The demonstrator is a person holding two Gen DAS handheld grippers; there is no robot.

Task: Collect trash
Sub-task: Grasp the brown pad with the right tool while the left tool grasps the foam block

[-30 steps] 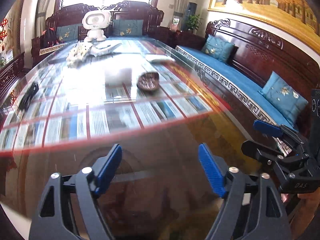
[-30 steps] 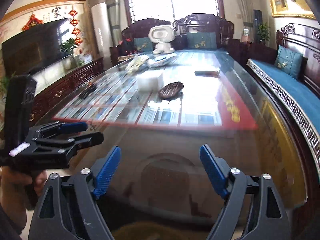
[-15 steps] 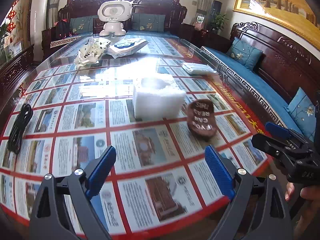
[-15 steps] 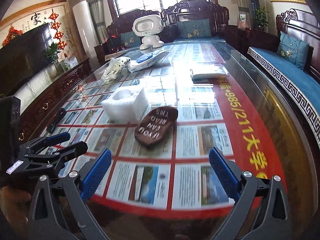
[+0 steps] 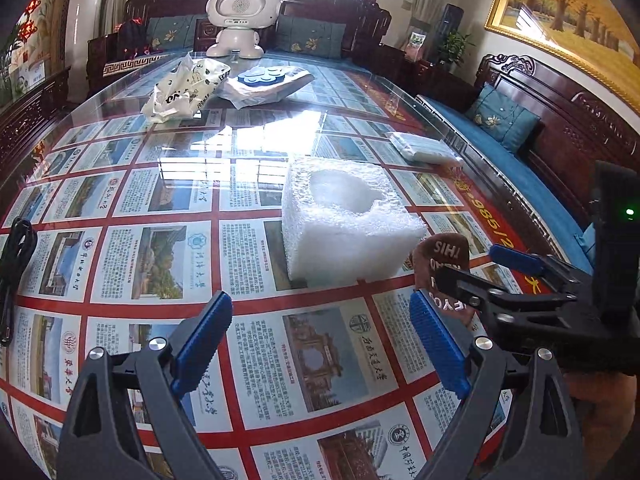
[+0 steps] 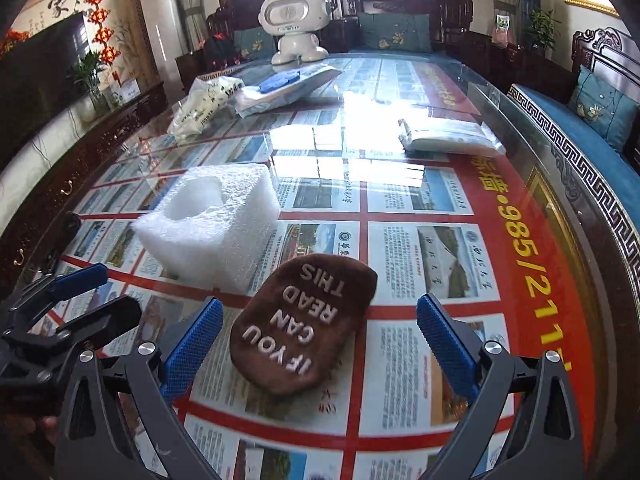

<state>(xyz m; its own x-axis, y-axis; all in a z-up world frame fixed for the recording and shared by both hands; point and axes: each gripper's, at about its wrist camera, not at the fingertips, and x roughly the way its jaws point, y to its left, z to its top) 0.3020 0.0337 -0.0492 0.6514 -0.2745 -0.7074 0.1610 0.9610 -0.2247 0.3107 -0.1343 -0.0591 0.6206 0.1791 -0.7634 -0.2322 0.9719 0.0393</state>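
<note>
Both claws are spread wide and holding nothing. Bottom of the right wrist view: the right gripper (image 6: 318,346) hangs over the brown fuzzy pad (image 6: 305,322), lettered "IF YOU CAN READ THIS", lying flat on the glass table (image 6: 420,360). Just past it, mid-left, is the white foam block (image 6: 210,226). The left gripper (image 5: 320,344) points at that block from further back. Risk as I see it: glass looks slick, so the pad could skid instead of lifting. Only the left view shows the black cable (image 5: 16,276) at its left edge.
</note>
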